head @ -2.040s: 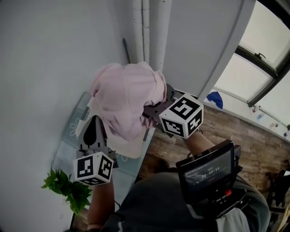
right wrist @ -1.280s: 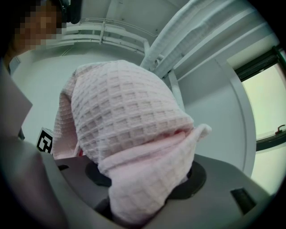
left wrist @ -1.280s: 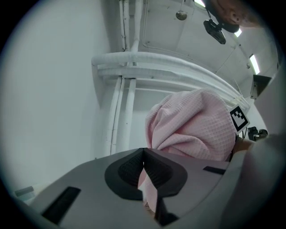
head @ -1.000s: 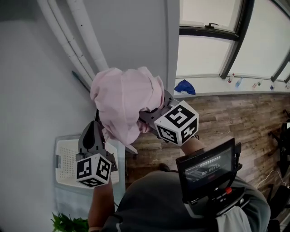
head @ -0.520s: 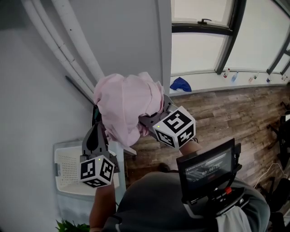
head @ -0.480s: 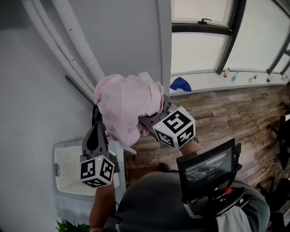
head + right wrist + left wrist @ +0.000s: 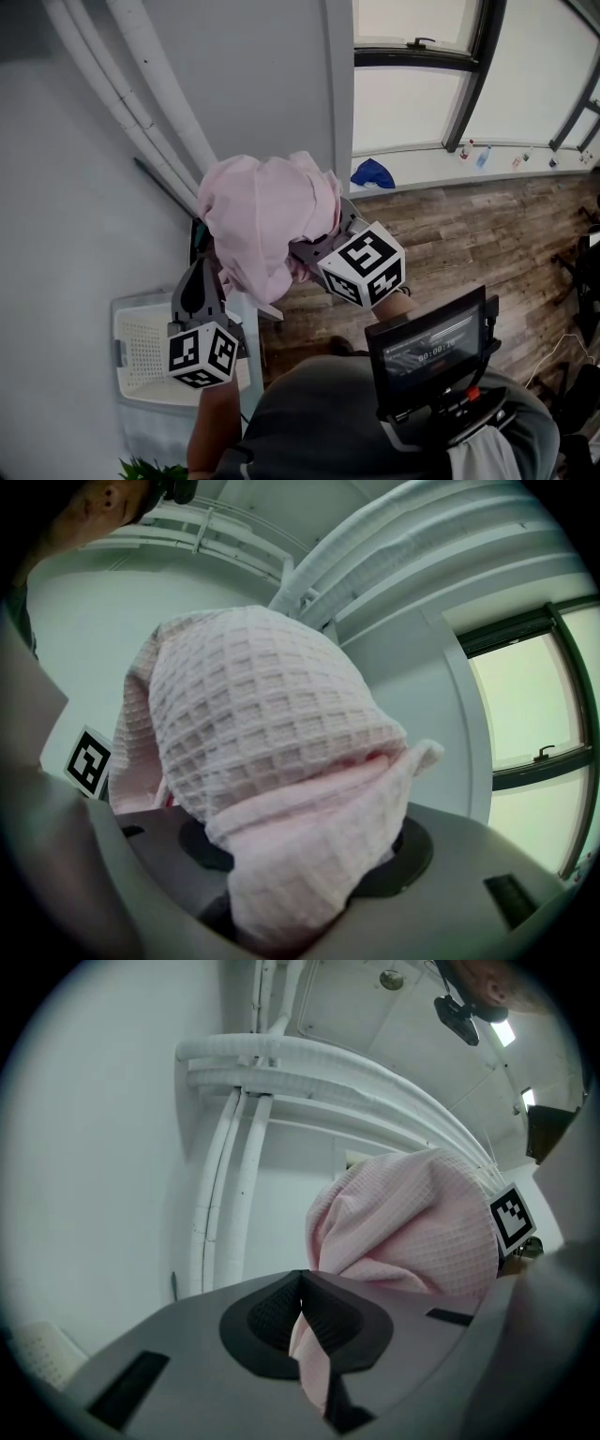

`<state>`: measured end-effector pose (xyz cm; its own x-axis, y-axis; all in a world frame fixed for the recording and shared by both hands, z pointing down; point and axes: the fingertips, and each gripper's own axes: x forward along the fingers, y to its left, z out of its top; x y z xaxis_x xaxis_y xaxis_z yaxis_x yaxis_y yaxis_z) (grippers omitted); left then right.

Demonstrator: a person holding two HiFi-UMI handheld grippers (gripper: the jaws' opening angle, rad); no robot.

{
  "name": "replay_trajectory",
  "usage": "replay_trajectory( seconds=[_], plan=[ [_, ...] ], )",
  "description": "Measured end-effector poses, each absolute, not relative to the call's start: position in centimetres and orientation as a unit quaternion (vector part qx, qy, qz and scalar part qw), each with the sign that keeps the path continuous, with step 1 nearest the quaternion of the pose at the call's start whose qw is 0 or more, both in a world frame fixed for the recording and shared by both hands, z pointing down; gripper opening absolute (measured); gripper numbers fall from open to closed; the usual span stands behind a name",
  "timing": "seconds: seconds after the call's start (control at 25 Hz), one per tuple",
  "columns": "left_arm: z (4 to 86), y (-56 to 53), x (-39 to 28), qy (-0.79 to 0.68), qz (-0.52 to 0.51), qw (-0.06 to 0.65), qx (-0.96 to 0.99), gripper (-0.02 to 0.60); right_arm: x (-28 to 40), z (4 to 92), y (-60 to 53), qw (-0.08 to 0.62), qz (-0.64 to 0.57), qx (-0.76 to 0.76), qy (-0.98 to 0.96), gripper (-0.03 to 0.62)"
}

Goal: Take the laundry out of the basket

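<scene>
- Pink cloth (image 7: 267, 220): you can expect it to be light, soft and limp; it has no stiffness and drapes and bunches over whatever carries it
- Not fragile, and probably not slippery: the raised weave should give the pads a good bite
- Where to hold, as a judgement: take a gathered wad for the main hold and a folded edge for the second; a single thin layer may slide out
- Right gripper (image 7: 307, 248): your jaws stand partly apart, clamped on a thick wad of the cloth, which mounds up over them
- Left gripper (image 7: 199, 272): your jaws are closed on a thin fold from the cloth's lower edge
- Position: the cloth hangs in the air between the two grippers, in front of the grey wall (image 7: 272, 66) and white pipes (image 7: 150, 94); it is farther off and to the right of the white basket (image 7: 141, 352), not touching it
- Look: pale pink, small square waffle grid, crumpled into a rounded bundle, with one loose tail running down to the left gripper
</scene>
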<state>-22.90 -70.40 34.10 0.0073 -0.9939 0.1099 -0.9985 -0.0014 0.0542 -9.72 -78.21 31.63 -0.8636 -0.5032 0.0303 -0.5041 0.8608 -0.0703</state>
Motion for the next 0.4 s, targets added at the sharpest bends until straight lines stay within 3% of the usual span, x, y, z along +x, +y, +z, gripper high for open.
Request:
replay_trajectory(
  seconds=[0.4],
  plan=[
    [33.96, -70.0, -23.06, -0.703, 0.018, 0.058, 0.709, 0.008, -9.67, 31.67, -78.07, 0.007, 0.04, 0.267, -0.963, 0.302]
  ],
)
